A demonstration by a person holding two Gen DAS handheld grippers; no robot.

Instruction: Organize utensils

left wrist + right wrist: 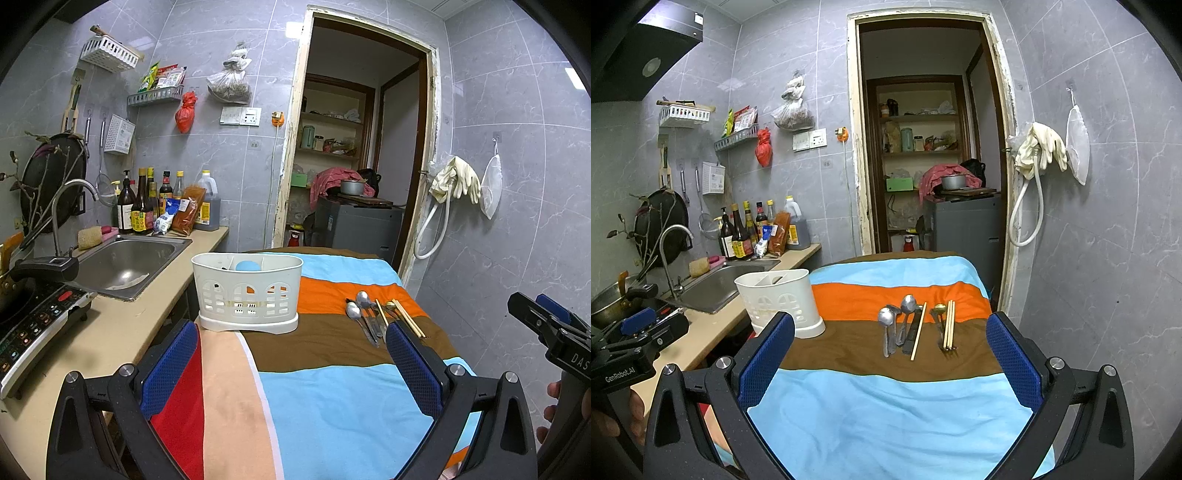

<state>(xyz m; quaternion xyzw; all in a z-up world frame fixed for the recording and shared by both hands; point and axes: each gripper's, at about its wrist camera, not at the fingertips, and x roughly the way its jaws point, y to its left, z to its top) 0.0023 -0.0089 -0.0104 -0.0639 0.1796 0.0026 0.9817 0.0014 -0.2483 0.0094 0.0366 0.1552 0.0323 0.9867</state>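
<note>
While both hover, left fingers (179,354) spread empty, right fingers (1012,354) likewise.

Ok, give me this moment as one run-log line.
phase: pre-grasp | left hand-held gripper: open, empty | right hand-held gripper: open, empty | utensils: on cloth | caddy: left of them

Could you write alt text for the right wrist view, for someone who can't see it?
An open gripper hovers over a striped cloth where spoons and chopsticks lie, with a white utensil holder to their left, beside a kitchen sink.
</note>
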